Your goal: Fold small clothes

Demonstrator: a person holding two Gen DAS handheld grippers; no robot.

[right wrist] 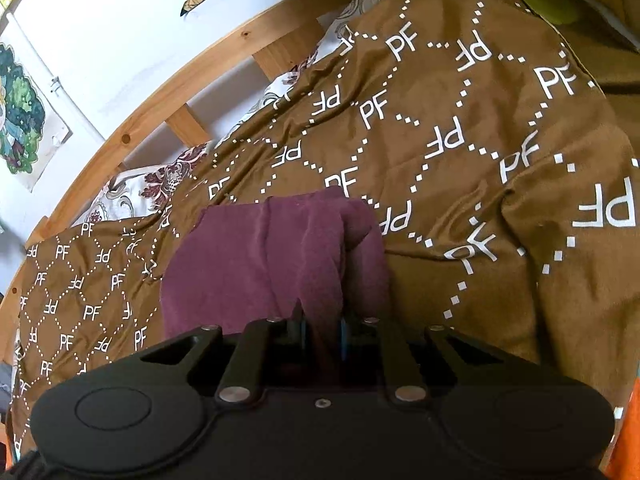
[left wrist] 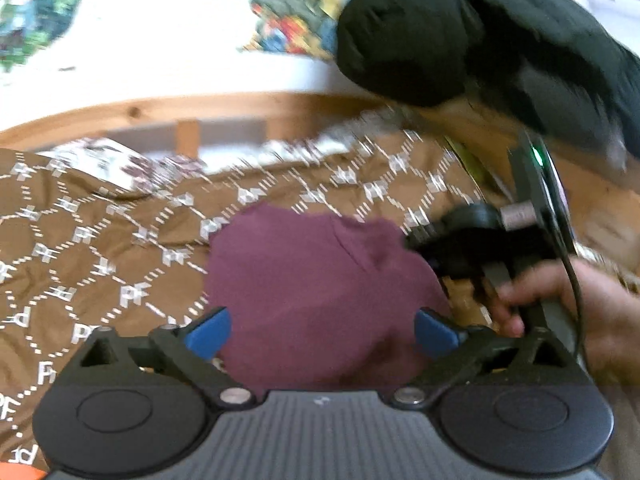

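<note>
Now mid-fold: right gripper pinches the cloth near edge; left gripper gapes wide, empty. Next, probably lay the edge flat.

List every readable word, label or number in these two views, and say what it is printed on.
"PF": white letters repeated across the brown bedspread, many mirrored or upside down.
Posters on the wall: any lettering is too blurred to read.
Maroon garment: no print visible.
</note>
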